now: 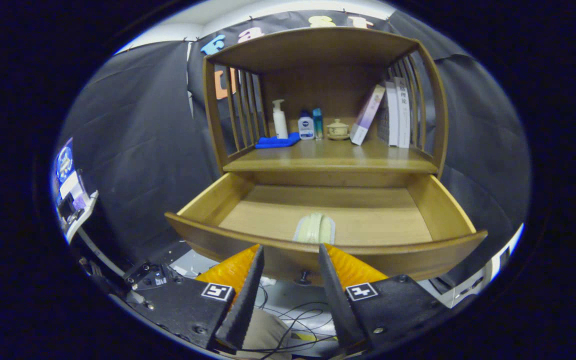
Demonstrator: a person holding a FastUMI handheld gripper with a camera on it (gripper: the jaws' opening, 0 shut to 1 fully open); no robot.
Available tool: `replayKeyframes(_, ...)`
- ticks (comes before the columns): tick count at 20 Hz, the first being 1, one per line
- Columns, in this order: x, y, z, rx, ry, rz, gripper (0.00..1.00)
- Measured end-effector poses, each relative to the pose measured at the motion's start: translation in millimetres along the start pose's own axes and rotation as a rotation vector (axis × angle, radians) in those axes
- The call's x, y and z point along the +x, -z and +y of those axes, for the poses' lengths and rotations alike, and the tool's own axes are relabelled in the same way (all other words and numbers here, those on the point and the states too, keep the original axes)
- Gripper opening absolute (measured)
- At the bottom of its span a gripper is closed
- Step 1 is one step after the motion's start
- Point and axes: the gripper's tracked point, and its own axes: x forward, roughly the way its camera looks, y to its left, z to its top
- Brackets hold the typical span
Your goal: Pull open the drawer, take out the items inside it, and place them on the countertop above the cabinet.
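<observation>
Drawer (328, 220) is already pulled out, front panel bowed toward me, its knob (304, 276) just below the panel's middle. So step one looks done.

Still inside the drawer: one pale packaged item (314, 229), wrapped in clear plastic, lying on the drawer floor right behind the front panel, near the middle. Can't tell what it is exactly. Rest of the drawer floor looks bare, so I judge this is the only item left to lift out.

My gripper (289, 250) sits in front of the drawer, fingers spread apart with nothing between them; the tips are level with the front panel, the item just beyond them, lined up with the gap.

Tabletop (333, 160) above the drawer already carries a blue cloth (277, 142), a pump bottle (280, 119), a small white bottle (306, 126), a lidded ceramic cup (338, 129) and books (393, 116) toward the back. Front strip of it is free for placing.

Left: reach over the panel, grip the item, lift it, set it on the tabletop.
</observation>
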Motion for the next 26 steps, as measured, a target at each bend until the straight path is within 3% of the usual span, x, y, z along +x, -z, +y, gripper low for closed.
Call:
replayKeyframes(2, 8, -12, -3, 0.012, 0.006, 0.007, 0.75)
replayKeyframes(8, 44, -23, -13, 0.065, 0.003, 0.115, 0.75)
replayKeyframes(11, 62, -15, -18, 0.065, 0.005, 0.249, 0.77)
replayKeyframes(14, 83, -18, -21, 0.05, 0.006, 0.314, 0.74)
replayKeyframes(22, 125, 6, -42, 0.013, 0.117, 0.459, 0.7)
replayKeyframes(26, 133, 8, -49, 0.057, 0.128, 0.501, 0.58)
